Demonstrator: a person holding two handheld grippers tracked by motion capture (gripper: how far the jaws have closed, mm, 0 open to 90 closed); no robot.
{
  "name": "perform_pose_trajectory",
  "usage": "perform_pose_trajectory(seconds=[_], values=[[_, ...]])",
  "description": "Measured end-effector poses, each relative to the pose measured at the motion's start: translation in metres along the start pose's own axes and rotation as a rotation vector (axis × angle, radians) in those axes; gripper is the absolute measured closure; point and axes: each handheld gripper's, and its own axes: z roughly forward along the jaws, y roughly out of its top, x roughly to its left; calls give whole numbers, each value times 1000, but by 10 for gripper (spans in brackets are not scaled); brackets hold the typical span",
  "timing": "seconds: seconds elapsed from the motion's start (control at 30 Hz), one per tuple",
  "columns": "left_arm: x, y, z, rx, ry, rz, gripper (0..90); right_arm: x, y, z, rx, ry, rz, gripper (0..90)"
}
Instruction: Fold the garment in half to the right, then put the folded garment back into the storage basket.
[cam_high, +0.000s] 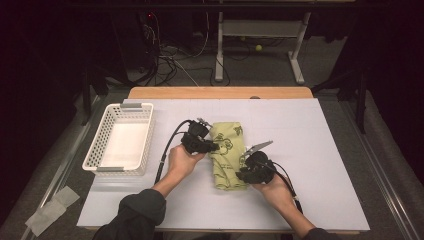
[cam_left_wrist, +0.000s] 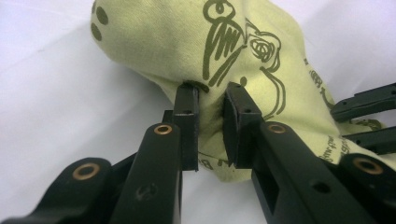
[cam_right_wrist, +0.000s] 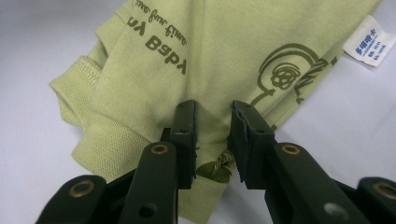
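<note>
**Two tongs pinched into a folded green garment, mid-table**

Where the person's forearms come in at the near edge, dark sleeves end in bare hands, each wrapped round a black hard-plastic tool with a trailing cable. Right gripper (cam_high: 243, 168): jaws narrow, a bunched fold of cloth pinched between the pads at the garment's near right side; its own view shows ribbed hem stitching and printed lettering just beside the jaws (cam_right_wrist: 212, 140). Left gripper (cam_high: 214, 146): jaws narrow too, nipped into the garment's left edge, cloth puckered between the flat pads (cam_left_wrist: 210, 128).

Garment (cam_high: 227, 155): soft pale-green knit, matte, folded to a rough upright oblong, dark olive line drawing of a cartoon figure on top, a small white sewn label (cam_right_wrist: 369, 41) at one side. It lies flat at the middle of the white table sheet (cam_high: 310, 165), which is smooth and creased faintly.

Left of the hands, well apart from the cloth: white plastic basket (cam_high: 122, 140), rectangular, lattice walls, grey handle strips at both short ends. Open sheet lies right of the garment and beyond it. Far edge: rounded wooden tabletop rim (cam_high: 220, 92). Beyond, on grey floor, white desk legs (cam_high: 297, 50), tangled cables (cam_high: 170, 60), a small yellow ball (cam_high: 258, 48).
</note>
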Motion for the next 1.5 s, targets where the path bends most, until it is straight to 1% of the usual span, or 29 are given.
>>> perform_pose_trajectory(seconds=[0.07,0.17,0.23,0.33,0.4,0.47,0.5,0.53,0.6,0.63,0.7,0.77,0.97,1.0,1.17,1.3,1.43,1.5], values=[[8,-1,-3,-4,-3,-25,740,2,6,4,-6,1,-3,720],[20,-4,-7,1,9,-41,739,6,14,11,-11,11,-2,719],[25,-5,-8,6,10,-44,738,10,18,14,-15,13,-7,718],[28,-6,-8,7,3,-44,737,14,18,16,-20,15,-21,716],[29,-7,-6,7,1,-45,734,15,16,14,-22,17,-20,715],[28,-7,-5,8,-5,-48,710,15,14,12,-25,17,-26,712],[28,-7,-5,9,-8,-47,683,15,13,12,-24,20,-25,710],[28,-7,-5,10,-3,-47,639,15,11,11,-26,20,-25,707],[28,-7,-7,-4,11,-55,538,14,10,11,-29,24,-22,701],[29,-7,-8,-13,19,-58,503,14,10,11,-29,25,-25,697],[30,-7,-10,-25,35,-59,451,13,11,11,-31,26,-26,688],[31,-8,-13,-37,49,-61,421,13,10,11,-32,23,-32,676],[30,-8,-18,-55,65,-59,414,11,7,8,-41,22,-29,638],[29,-8,-18,-61,67,-61,399,10,6,8,-46,23,-30,633],[27,-9,-18,-64,51,-63,377,8,3,4,-63,25,-17,618],[26,-12,-19,-69,50,-63,377,7,0,1,-82,28,-26,627],[26,-15,-19,-78,45,-73,377,7,-2,-2,-96,28,-33,628],[26,-16,-19,-74,41,-77,377,7,-4,-6,-109,26,-31,626]])
